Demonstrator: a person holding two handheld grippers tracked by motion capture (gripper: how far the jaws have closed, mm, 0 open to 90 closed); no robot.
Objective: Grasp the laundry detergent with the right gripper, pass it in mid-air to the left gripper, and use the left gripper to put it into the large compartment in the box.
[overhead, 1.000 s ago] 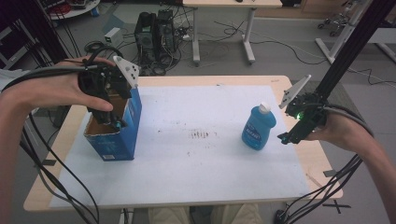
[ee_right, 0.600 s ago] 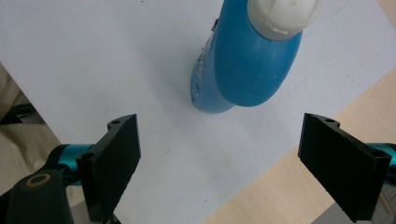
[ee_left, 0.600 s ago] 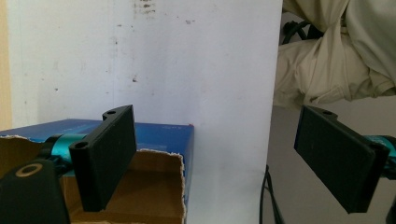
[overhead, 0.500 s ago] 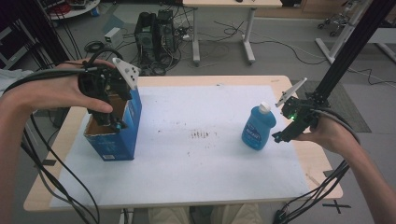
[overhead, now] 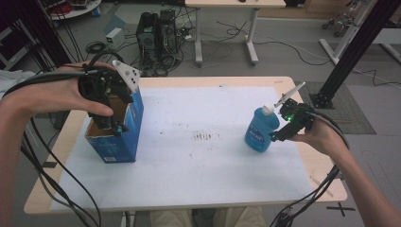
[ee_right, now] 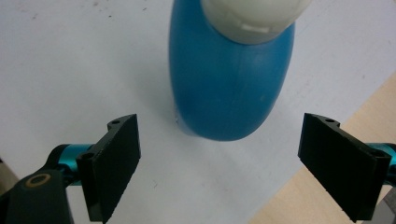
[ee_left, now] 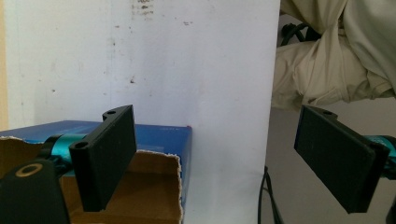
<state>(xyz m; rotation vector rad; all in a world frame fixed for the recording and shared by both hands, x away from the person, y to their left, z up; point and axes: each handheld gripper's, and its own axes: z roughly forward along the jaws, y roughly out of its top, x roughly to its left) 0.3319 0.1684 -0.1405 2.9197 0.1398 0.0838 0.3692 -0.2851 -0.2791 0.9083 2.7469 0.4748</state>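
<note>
Just ahead of my right gripper (ee_right: 219,168), its fingers spread wide apart, the bottle (ee_right: 229,84) stood upright, while my left gripper (ee_left: 215,163), equally agape, hung over the box (overhead: 116,132).

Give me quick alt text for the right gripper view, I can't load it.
A blue bottle with a white cap stands on the white table cover, just ahead of the right gripper, whose two black jaws are wide open and not touching it. Bare wooden table edge shows at lower right.
</note>
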